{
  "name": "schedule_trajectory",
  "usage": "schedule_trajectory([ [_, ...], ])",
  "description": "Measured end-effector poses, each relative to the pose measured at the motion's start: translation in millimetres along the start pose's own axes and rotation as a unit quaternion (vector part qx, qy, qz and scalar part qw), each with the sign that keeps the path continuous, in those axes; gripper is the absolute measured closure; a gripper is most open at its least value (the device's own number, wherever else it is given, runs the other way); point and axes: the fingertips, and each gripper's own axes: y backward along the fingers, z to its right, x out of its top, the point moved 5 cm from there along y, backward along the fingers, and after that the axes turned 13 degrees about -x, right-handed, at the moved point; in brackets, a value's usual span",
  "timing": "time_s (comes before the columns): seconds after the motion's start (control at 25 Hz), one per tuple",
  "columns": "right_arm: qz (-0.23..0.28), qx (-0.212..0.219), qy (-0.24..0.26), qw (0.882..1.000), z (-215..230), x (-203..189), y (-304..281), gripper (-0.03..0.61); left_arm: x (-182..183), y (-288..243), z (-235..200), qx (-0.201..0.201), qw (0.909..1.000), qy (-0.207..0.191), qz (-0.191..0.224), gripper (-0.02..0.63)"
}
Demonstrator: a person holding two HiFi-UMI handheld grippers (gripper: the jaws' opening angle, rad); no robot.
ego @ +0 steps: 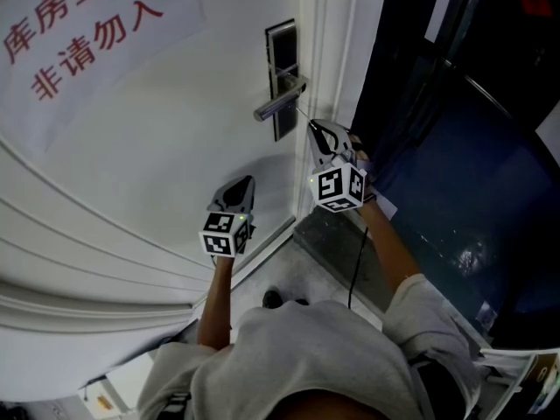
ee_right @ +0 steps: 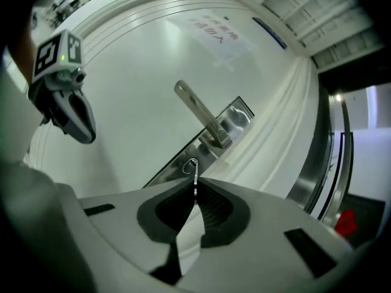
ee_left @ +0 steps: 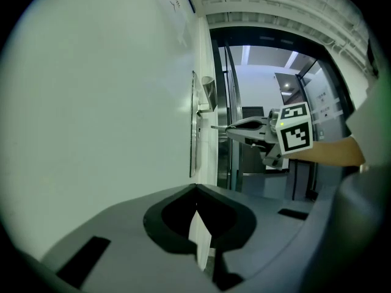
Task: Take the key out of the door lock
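A small metal key [ee_right: 194, 177] with a wire ring at its far end is pinched between the jaws of my right gripper [ee_right: 195, 191], which is shut on it. In the left gripper view the key [ee_left: 218, 127] juts from the right gripper [ee_left: 231, 127] towards the lock plate [ee_left: 193, 127] with a small gap between them. The black lock plate [ego: 282, 77] with its silver lever handle [ego: 280, 103] sits on the white door [ego: 157, 164]. My left gripper [ego: 241, 187] hangs lower left of the lock, shut with nothing in it and close to the door.
A paper sign with red characters [ego: 79, 33] is stuck on the door at upper left. The white door frame [ego: 337, 51] runs right of the lock, with a dark corridor [ego: 455, 164] beyond it. The person's shoe [ego: 273, 298] stands on the floor below.
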Motion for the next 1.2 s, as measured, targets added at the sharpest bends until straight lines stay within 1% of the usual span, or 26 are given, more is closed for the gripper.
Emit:
schedule_trajectory([
  [0.08, -0.014, 0.010, -0.072, 0.997, 2, -4, 7, 0.548, 0, 0, 0, 0.000, 1.0000, 0.000, 0.000, 0.595],
  [0.12, -0.021, 0.015, -0.109, 0.994, 3, -8, 11, 0.548, 0, -1, 0, 0.000, 1.0000, 0.000, 0.000, 0.595],
  [0.2, -0.029, 0.022, -0.182, 0.983, 4, -14, 19, 0.548, 0, -1, 0, 0.000, 1.0000, 0.000, 0.000, 0.595],
  [0.28, -0.033, 0.027, -0.246, 0.968, 6, -20, 29, 0.548, 0, -2, 0, 0.000, 1.0000, 0.001, 0.001, 0.595],
  [0.36, -0.037, 0.024, -0.294, 0.955, 6, -28, 42, 0.548, 0, -1, -1, 0.000, 1.0000, 0.002, 0.003, 0.595],
  [0.4, -0.040, 0.020, -0.309, 0.950, 5, -32, 48, 0.548, 0, -1, -2, 0.001, 1.0000, 0.003, 0.004, 0.595],
  [0.48, -0.050, 0.013, -0.324, 0.945, 2, -41, 61, 0.548, 0, -2, -3, 0.001, 1.0000, 0.004, 0.006, 0.595],
  [0.64, -0.080, 0.000, -0.338, 0.938, -9, -62, 88, 0.548, -2, 0, -2, 0.002, 0.9999, 0.007, 0.008, 0.595],
  [0.76, -0.097, -0.003, -0.332, 0.938, -13, -73, 103, 0.548, -4, 2, -3, 0.003, 0.9999, 0.010, 0.009, 0.595],
  [0.92, -0.107, -0.008, -0.330, 0.938, -15, -80, 113, 0.548, -7, 3, -2, 0.003, 0.9999, 0.014, 0.010, 0.595],
  [1.2, -0.110, -0.008, -0.323, 0.940, -19, -78, 114, 0.548, -10, 6, 1, 0.001, 0.9998, 0.018, 0.008, 0.595],
])
